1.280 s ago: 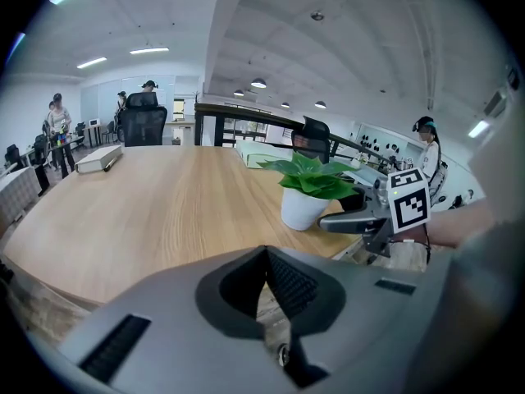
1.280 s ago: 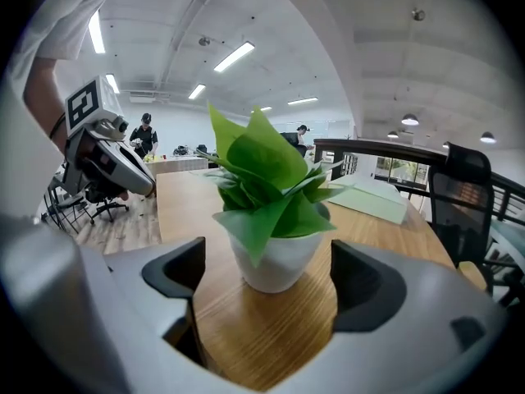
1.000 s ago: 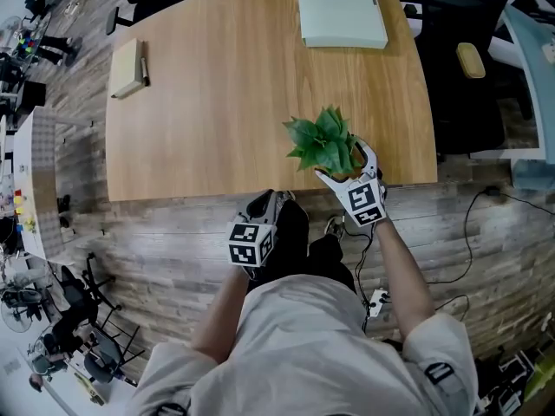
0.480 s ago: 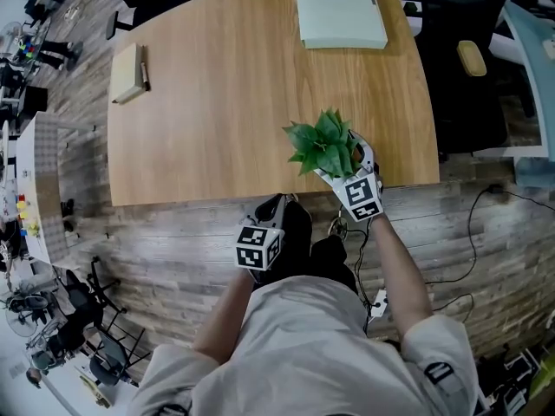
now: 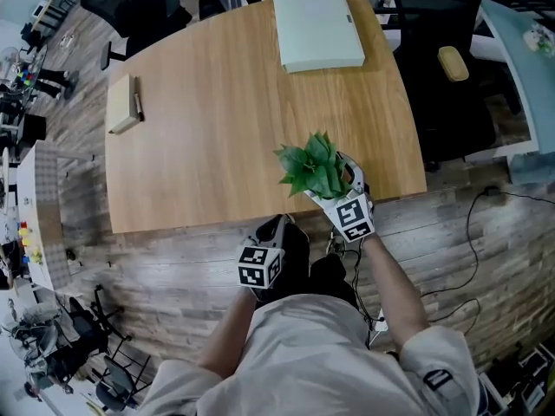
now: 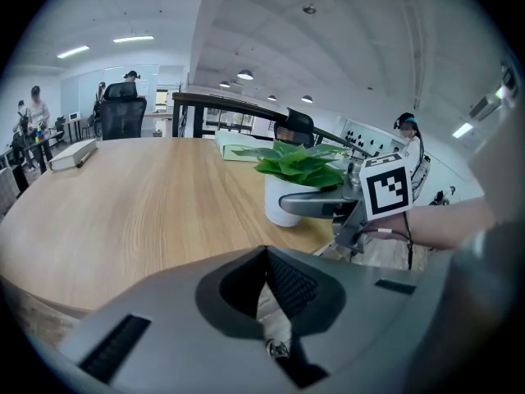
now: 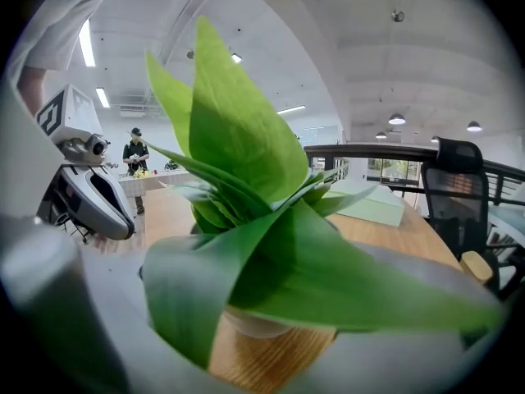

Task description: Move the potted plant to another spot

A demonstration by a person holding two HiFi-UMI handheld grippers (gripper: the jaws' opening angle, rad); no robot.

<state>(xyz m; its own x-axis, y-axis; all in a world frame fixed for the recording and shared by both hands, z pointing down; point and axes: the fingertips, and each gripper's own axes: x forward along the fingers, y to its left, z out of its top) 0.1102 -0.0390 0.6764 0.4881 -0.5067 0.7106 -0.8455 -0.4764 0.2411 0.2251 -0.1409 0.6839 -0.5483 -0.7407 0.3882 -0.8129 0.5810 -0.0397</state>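
The potted plant is standing upright on the wooden table. It is close to the near edge and not far from the near right corner. It is showing a bunch of big, pointy green leaves. They are sticking up and out over a small round white pot. From above, the leaves are hiding most of the pot.

The right gripper is reaching in over the near edge. It is squeezing the pot, with one jaw on each side. The left gripper is hanging over the floor, just off the near edge. Its jaws are pressing together with nothing in them.

A flat pale green box is lying at the far edge. A notebook is lying at the left edge. Both are sitting well apart from the plant.

A second ago the right gripper's jaws were standing wide apart around the pot. Now they are hugging it tight. The plant is staying at the same spot by the near edge. The left gripper is staying off the near edge too, with its jaws together as before.
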